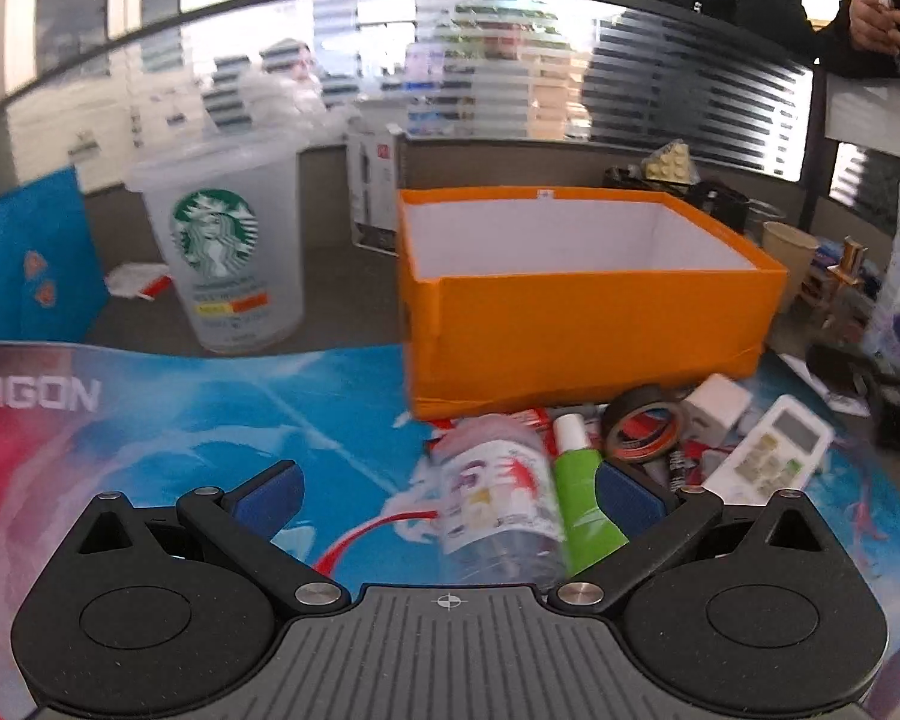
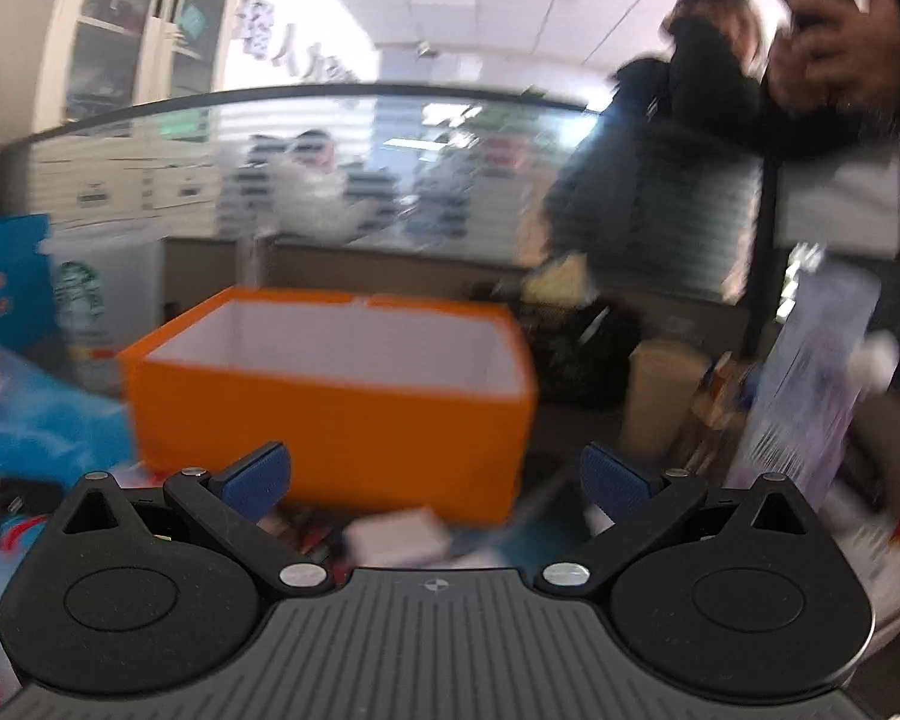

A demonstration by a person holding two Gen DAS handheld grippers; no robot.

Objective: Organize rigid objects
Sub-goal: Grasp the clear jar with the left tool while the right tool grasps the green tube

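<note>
Now you're at the reach step: your left hand-held gripper point(image 1: 447, 495) is spread, empty, above the clear bottle point(image 1: 498, 510) and green tube point(image 1: 582, 498) lying before the empty orange box point(image 1: 582, 324); your right hand-held gripper point(image 2: 435, 480) is spread too. Next: lower, pinch one item.

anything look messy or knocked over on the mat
Yes: a clear plastic bottle lies on its side in a jumbled pile with a green tube, tape roll and remote before the empty orange box.
</note>
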